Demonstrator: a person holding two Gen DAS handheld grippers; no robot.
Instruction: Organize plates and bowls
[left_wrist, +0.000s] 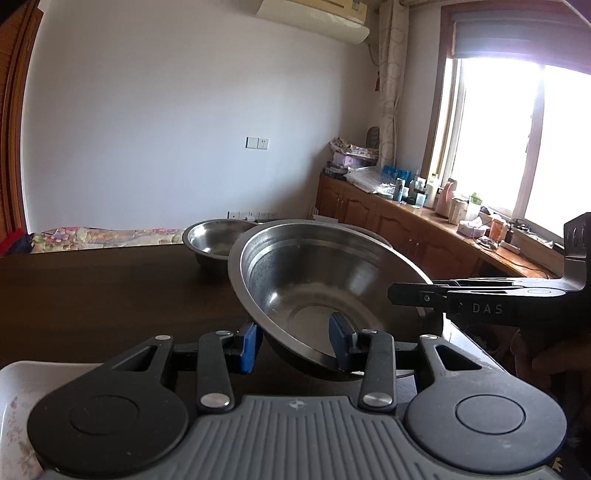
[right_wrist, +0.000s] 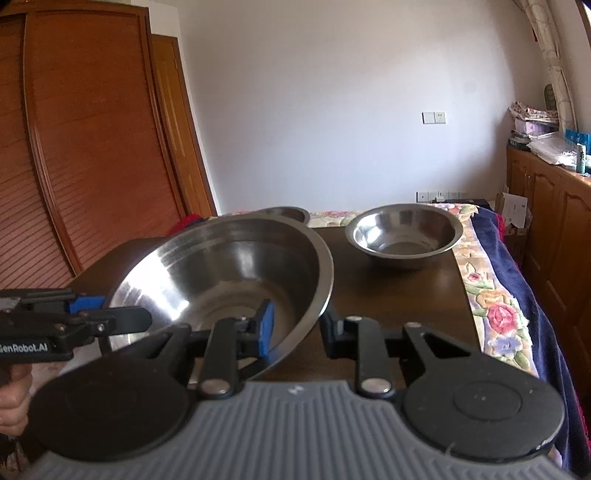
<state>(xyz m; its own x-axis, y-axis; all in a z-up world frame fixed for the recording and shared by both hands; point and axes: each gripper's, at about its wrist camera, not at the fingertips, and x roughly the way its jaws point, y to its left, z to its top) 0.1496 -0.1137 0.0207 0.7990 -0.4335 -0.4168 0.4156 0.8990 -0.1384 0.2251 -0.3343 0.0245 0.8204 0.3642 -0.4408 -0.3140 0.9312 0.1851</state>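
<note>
Left wrist view, read from left to right: a wooden wardrobe edge (left_wrist: 11, 110), then a pale wall (left_wrist: 166, 129) with a switch plate and an air conditioner (left_wrist: 314, 18) high up, then wooden cabinets (left_wrist: 388, 218) crowded with bottles and boxes under a bright window (left_wrist: 517, 129). Below runs a dark wooden table (left_wrist: 92, 295), with a flowered bedspread (left_wrist: 110, 236) behind its far edge. On it stands a small steel bowl (left_wrist: 214, 236) upright, and just beside it, nearer the camera, a large steel bowl (left_wrist: 325, 280) is tilted with its bottom clear of the tabletop. The left gripper (left_wrist: 295, 341) grasps the near rim of this large bowl — one blue pad (left_wrist: 248, 345) outside the wall, the other inside. The right gripper (left_wrist: 410, 291) reaches in from the right and pinches the bowl's rim on that side. In the right wrist view, the same order gives louvred wardrobe doors (right_wrist: 92, 147), the bare wall (right_wrist: 332, 92), the cabinets (right_wrist: 546, 206) and the bedspread (right_wrist: 491, 302) draped along the table's right edge. There the left gripper (right_wrist: 107, 314) enters from the left on the large bowl's (right_wrist: 221, 273) rim, the right gripper (right_wrist: 299, 328) clamps its near edge, and the small bowl (right_wrist: 402, 232) sits apart at the far right of the table (right_wrist: 399, 295); a third steel rim (right_wrist: 284, 212) shows behind the large bowl.
</note>
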